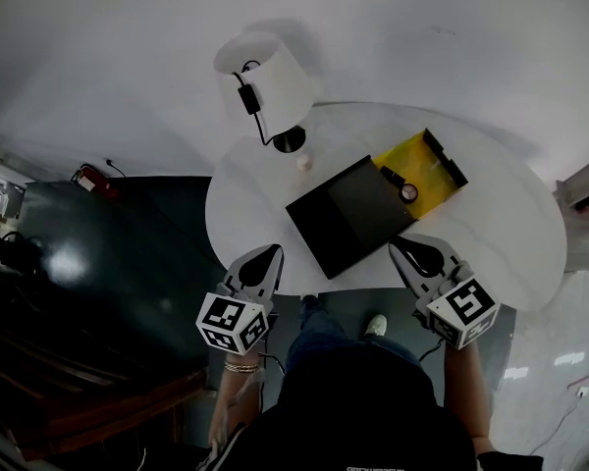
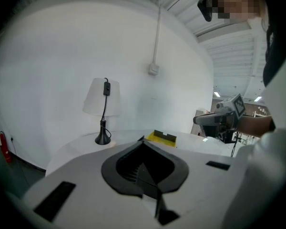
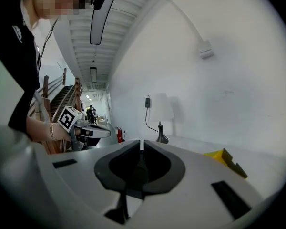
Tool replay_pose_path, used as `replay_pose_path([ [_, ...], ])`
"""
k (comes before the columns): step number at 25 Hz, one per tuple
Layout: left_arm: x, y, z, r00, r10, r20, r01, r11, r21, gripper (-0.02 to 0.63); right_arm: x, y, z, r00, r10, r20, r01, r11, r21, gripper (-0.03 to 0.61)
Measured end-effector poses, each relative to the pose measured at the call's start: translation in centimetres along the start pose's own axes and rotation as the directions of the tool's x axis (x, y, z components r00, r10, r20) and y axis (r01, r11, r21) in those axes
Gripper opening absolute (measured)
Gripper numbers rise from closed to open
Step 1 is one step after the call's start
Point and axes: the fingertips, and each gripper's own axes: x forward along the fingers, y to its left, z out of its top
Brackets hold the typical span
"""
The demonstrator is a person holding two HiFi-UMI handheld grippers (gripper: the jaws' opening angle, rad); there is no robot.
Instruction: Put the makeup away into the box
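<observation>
Yellow box (image 1: 429, 173) sat right of centre on the white table (image 1: 501, 229) while, lower down, you held your left gripper (image 1: 274, 250) and right gripper (image 1: 394, 248) closed, empty.

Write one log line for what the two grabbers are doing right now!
left gripper: shut, empty | right gripper: shut, empty | yellow box: on table, untouched

Closed, empty right claw (image 3: 141, 145) faces lamp (image 3: 160, 111), yellow box (image 3: 227, 159).
</observation>
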Motion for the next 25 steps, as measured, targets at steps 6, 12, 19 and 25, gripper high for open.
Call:
replay_pose_path([
  [6,1.7,5.4,1.8,0.999,-0.038,-0.017,0.039,0.999,0.013,0.012,5.7,0.0,1.7,0.999,-0.006,-0.038,0.005,1.000,-0.022,0.023],
  [12,3.4,10.3,2.6,0.996,-0.075,-0.052,0.076,0.997,0.019,0.012,11.3,-0.6,2.9,0.998,0.000,-0.064,0.000,1.000,-0.001,0.150],
  [19,4.7,15.3,3.3,0.991,-0.116,-0.071,0.118,0.993,0.024,0.012,17.4,-0.9,2.5,0.991,-0.026,-0.133,0.026,1.000,-0.003,0.164],
  [25,5.7,17.9,2.4,0.977,-0.179,-0.115,0.185,0.982,0.043,0.012,21.2,-1.4,1.2,0.979,-0.071,-0.192,0.077,0.997,0.023,0.173],
])
